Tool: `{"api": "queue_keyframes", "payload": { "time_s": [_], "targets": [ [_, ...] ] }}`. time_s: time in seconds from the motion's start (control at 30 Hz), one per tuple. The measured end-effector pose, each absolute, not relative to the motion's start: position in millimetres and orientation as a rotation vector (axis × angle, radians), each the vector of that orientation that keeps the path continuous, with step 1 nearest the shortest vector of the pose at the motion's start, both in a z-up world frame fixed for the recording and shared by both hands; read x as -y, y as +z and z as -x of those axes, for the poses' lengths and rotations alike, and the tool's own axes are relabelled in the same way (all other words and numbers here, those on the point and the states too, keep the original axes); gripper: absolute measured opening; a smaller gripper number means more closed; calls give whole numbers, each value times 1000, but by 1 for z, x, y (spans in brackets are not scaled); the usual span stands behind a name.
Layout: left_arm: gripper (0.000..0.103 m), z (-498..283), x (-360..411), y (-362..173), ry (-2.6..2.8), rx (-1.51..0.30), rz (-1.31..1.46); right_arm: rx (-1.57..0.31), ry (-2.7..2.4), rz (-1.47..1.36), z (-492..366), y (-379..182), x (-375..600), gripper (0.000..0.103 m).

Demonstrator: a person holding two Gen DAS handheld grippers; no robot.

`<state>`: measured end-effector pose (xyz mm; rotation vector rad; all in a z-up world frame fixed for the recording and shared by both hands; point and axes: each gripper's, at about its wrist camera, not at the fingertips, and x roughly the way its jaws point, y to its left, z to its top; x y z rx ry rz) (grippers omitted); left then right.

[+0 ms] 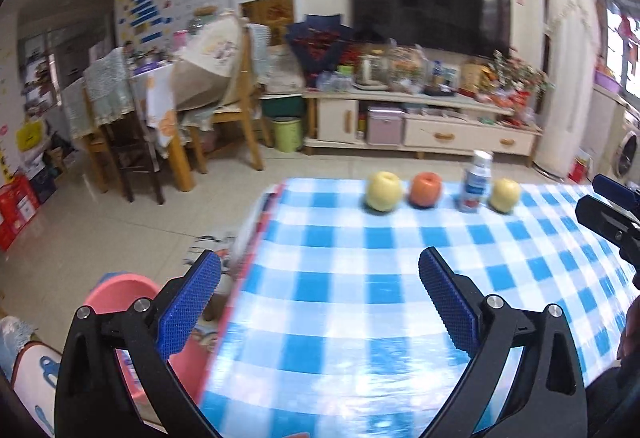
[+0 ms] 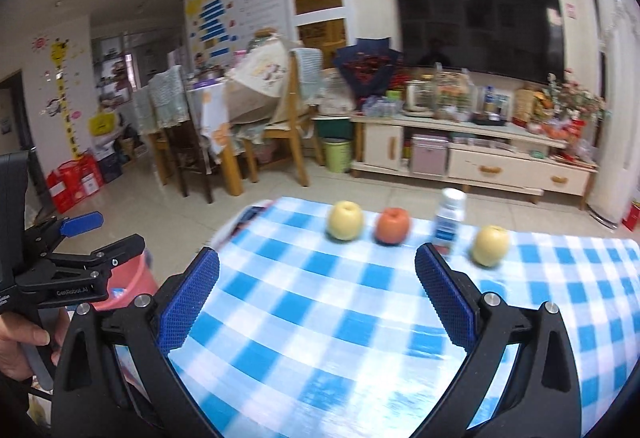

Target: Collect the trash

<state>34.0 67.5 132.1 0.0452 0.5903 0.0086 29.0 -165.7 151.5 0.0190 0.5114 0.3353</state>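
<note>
Fingers on the left gripper [image 1: 320,302] and right gripper [image 2: 318,302] are spread wide, holding nothing, above the checkered tablecloth [image 1: 360,270].

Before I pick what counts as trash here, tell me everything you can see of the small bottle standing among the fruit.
The small bottle stands upright on the blue-and-white checked tablecloth, near the far edge. It has a white cap, a pale body and a blue label with red at the foot; motion blur hides the print. It looks like plastic. It sits between the orange-red fruit and a yellow apple, apart from both. Neither gripper touches it.
</note>
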Motion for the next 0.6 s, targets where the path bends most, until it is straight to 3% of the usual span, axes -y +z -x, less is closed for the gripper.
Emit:
{"api": "queue_keyframes", "payload": {
  "time_s": [0.27, 0.6],
  "targets": [
    [98, -49, 7, 97, -67, -613, -85, -543, 240, -56, -24, 112, 234, 99],
    [98, -95, 37, 29, -63, -666, -111, -635, 207, -70, -58, 38, 257, 99]
  ]
}}
